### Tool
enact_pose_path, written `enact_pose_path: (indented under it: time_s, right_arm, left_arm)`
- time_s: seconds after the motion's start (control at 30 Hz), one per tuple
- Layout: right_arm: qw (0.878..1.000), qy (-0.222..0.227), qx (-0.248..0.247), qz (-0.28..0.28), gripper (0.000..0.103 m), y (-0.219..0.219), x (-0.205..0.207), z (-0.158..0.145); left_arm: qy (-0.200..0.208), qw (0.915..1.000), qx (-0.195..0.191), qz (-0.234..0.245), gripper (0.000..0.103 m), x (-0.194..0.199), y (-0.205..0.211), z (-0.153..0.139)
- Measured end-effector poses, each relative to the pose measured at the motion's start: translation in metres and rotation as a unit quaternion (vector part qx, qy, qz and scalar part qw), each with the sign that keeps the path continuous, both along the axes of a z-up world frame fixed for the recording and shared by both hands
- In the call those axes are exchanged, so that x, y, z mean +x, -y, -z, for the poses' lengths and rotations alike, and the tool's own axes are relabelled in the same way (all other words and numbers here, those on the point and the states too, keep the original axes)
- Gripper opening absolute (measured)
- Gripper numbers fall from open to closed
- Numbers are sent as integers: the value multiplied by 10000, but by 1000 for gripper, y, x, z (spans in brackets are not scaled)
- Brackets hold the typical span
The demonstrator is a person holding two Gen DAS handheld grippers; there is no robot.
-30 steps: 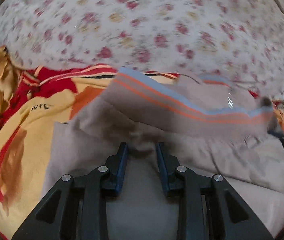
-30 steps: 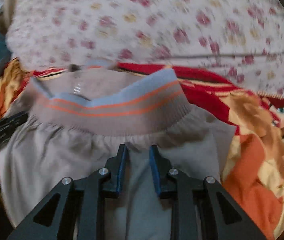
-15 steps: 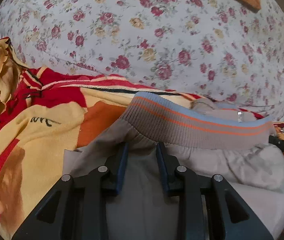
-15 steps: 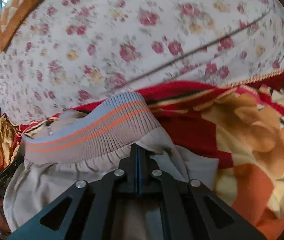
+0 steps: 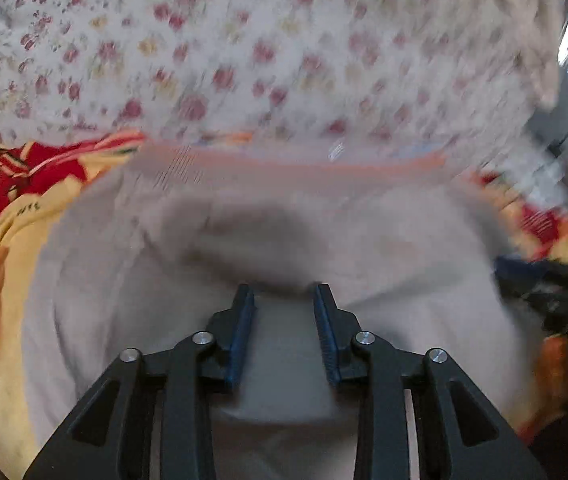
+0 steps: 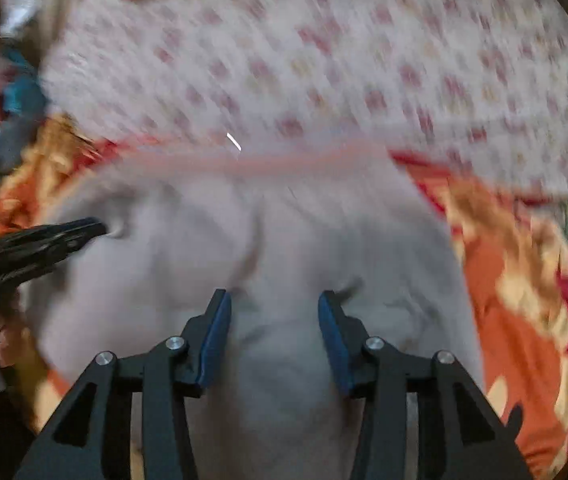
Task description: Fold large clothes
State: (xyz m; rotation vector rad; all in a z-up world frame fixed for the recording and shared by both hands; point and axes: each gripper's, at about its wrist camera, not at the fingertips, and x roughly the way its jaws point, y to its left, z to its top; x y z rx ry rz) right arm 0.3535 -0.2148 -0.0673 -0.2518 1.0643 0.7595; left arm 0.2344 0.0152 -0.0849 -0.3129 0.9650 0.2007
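1. Comparing with half a second ago, we see the right gripper (image 6: 273, 300) has just been opening; its pads stand off the beige elastic-waisted trousers (image 6: 284, 240).
2. We read the left gripper (image 5: 282, 294) as parted, fabric between, grip uncertain.
3. Trousers lie on the red-yellow patterned blanket (image 5: 11, 216), waistband at the floral sheet (image 5: 243, 60).

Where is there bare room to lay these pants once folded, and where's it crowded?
Widest free patch: the floral sheet beyond the waistband of the pants. Narrower strips of blanket lie bare on either side of the pants. Crowded: the clothes pile at far left, past the blanket's edge.
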Motion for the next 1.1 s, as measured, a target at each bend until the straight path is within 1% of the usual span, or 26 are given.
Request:
enact_pose_path:
  time_s: [0.03,0.1,0.13,0.2,0.23,0.27,0.3,0.37,0.4,0.43,0.47,0.5,0.53,0.57,0.6,0.63,0.7,0.73,0.8,0.83,0.9,0.97,1.0,1.03,1.07,1.1]
  right_arm:
    - [9998,-33,-153,92,42,1,6,9]
    - [9993,46,-320,167,42,0,15,13]
    - [9992,5,-351,187,42,1,17,14]
    - [9990,-59,-290,341,42,1,18,9]
    - [9990,-78,-30,450,42,4,14,-1]
    - [9986,-32,318,433,42,5,10,-13]
    - [9972,145,651,333,42,2,2,-26]
    - [9945,562,873,155,42,-8,-9,-41]
    - [9940,690,845,2,42,-17,-13,-41]
    - [9948,642,781,-83,42,-26,-12,-37]
    - [9965,490,669,-135,42,-34,-9,-27]
    - [9981,298,506,-168,42,-42,-6,-15]
    - [9991,125,335,-237,42,-51,-3,-2]
    - [9994,-32,112,-329,42,-58,-1,11]
    - [9990,-96,-162,-393,42,-64,-1,23]
    - [9989,-54,-201,-419,43,-64,-3,27]
    - [9986,57,-269,-449,44,-64,-10,25]
    - [9989,83,-257,-393,44,-62,-11,19]
    - [9997,94,-14,-223,44,-49,-11,4]
    - [9994,212,217,-165,44,-36,-14,-11]
    - [9974,581,417,5,45,-12,-19,-37]
    - [9958,764,388,308,48,13,-15,-47]
    - [9956,748,348,434,48,25,-13,-47]
    - [9965,590,263,525,48,40,-7,-40]
    - [9974,415,161,565,48,49,-4,-31]
    - [9984,100,-30,556,48,58,2,-16]
  left_arm:
    - [-52,9999,74,-70,21,3,-2,7]
    - [10,9997,195,-138,20,5,-4,8]
    - [41,9997,187,-171,20,4,-4,5]
    - [180,9996,19,-230,20,-5,-7,-4]
    - [290,9992,-62,-280,20,-13,-10,-11]
    - [453,9981,-122,-399,20,-24,-14,-21]
    - [576,9970,-133,-503,20,-32,-19,-27]
    - [734,9938,-51,-832,20,-46,-32,-35]
    - [667,9929,-18,-988,20,-49,-39,-32]
    - [541,9924,-53,-1103,20,-48,-45,-24]
    - [512,9915,-250,-1173,20,-47,-54,-14]
    - [563,9907,-317,-1201,20,-47,-56,-11]
    - [602,9904,-294,-1207,20,-47,-57,-11]
    - [600,9910,-192,-1178,20,-46,-55,-11]
    - [598,9914,-152,-1151,20,-45,-52,-11]
    - [581,9917,-98,-1140,20,-44,-50,-10]
    - [558,9924,0,-1095,20,-43,-47,-12]
    - [618,9917,-27,-1125,20,-46,-47,-16]
    - [776,9902,-24,-1162,20,-54,-47,-26]
    - [848,9892,81,-1193,20,-61,-45,-33]
    - [940,9872,208,-1269,22,-71,-44,-43]
    - [931,9865,-9,-1345,27,-83,-45,-43]
    - [814,9873,-169,-1354,28,-84,-46,-37]
    - [563,9888,-304,-1352,28,-81,-47,-25]
    - [392,9894,-345,-1352,28,-78,-47,-17]
    - [283,9899,-345,-1347,28,-74,-47,-9]
